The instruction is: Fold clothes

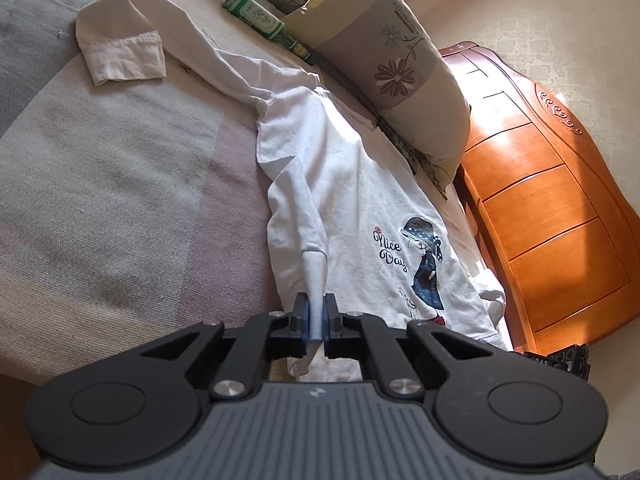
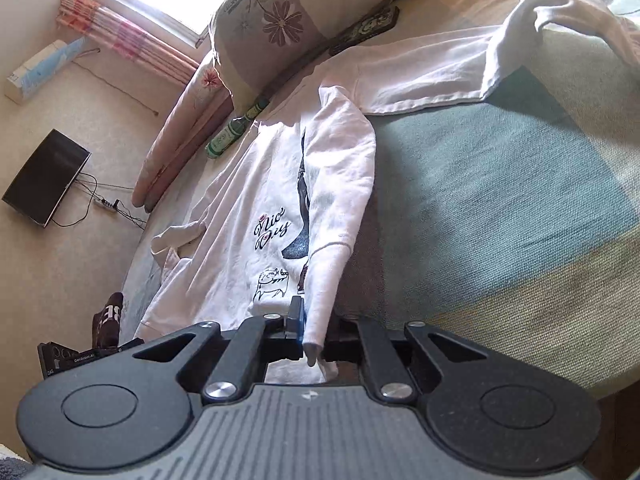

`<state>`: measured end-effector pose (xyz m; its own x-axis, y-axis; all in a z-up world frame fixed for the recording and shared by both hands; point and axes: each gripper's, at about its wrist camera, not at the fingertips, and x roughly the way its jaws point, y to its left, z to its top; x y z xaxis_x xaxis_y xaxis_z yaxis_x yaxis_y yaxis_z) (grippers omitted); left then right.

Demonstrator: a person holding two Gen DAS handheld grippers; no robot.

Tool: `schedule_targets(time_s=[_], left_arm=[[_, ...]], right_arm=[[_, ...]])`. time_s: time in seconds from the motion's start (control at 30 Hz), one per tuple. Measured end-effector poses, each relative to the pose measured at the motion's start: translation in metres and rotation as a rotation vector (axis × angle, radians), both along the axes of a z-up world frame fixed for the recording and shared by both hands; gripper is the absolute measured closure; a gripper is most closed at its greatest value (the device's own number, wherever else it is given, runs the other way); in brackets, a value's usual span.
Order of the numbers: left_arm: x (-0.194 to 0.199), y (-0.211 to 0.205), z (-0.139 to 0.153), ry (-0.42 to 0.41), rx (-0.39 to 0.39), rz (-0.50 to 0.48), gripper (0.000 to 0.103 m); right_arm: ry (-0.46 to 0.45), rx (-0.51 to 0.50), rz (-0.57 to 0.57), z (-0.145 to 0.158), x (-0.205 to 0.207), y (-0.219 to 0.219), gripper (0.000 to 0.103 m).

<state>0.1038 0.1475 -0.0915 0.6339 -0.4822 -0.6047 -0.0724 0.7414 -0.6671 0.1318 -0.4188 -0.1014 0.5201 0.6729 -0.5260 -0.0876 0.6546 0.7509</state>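
A white long-sleeved shirt (image 1: 360, 208) printed "Nice Day" lies flat on the bed. In the left wrist view one sleeve (image 1: 308, 216) is lifted over the shirt's body, and my left gripper (image 1: 317, 320) is shut on its cuff. In the right wrist view the shirt (image 2: 240, 200) lies ahead, and a sleeve (image 2: 344, 184) runs down across the print into my right gripper (image 2: 316, 332). That gripper is shut on the cuff, which hides the right finger. The other sleeve (image 2: 176, 240) lies crumpled at the bed's edge. A second white garment (image 1: 120, 52) (image 2: 440, 76) lies beyond the collar.
A flowered pillow (image 1: 380, 60) (image 2: 280, 12) and a green bottle (image 1: 260, 20) (image 2: 236, 132) lie beside the shirt. A wooden headboard (image 1: 540, 220) borders the bed. The striped bedspread (image 1: 120, 200) (image 2: 500, 200) stretches to the side. A black box (image 2: 68, 356) and a socked foot (image 2: 110, 316) are near the edge.
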Motion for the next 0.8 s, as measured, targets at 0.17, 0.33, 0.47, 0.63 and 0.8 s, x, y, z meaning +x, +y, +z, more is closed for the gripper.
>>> schedule_targets(time_s=[0.17, 0.33, 0.47, 0.63, 0.8], left_arm=[[0.004, -0.005, -0.014, 0.029, 0.045, -0.010, 0.088], [0.012, -0.009, -0.022, 0.043, 0.085, 0.001, 0.103], [0.001, -0.009, 0.008, -0.043, 0.083, -0.017, 0.103], [-0.017, -0.005, 0.054, -0.137, 0.081, -0.033, 0.103], [-0.029, -0.004, 0.042, -0.062, 0.107, -0.056, 0.101]], right_arm=[[0.027, 0.073, -0.068, -0.020, 0.006, -0.011, 0.070], [0.042, 0.043, -0.093, -0.029, 0.013, -0.004, 0.086], [-0.047, -0.026, -0.066, 0.001, 0.008, 0.006, 0.095], [-0.151, -0.109, -0.013, 0.051, -0.010, 0.013, 0.095], [-0.083, -0.194, 0.030, 0.048, -0.024, 0.016, 0.095]])
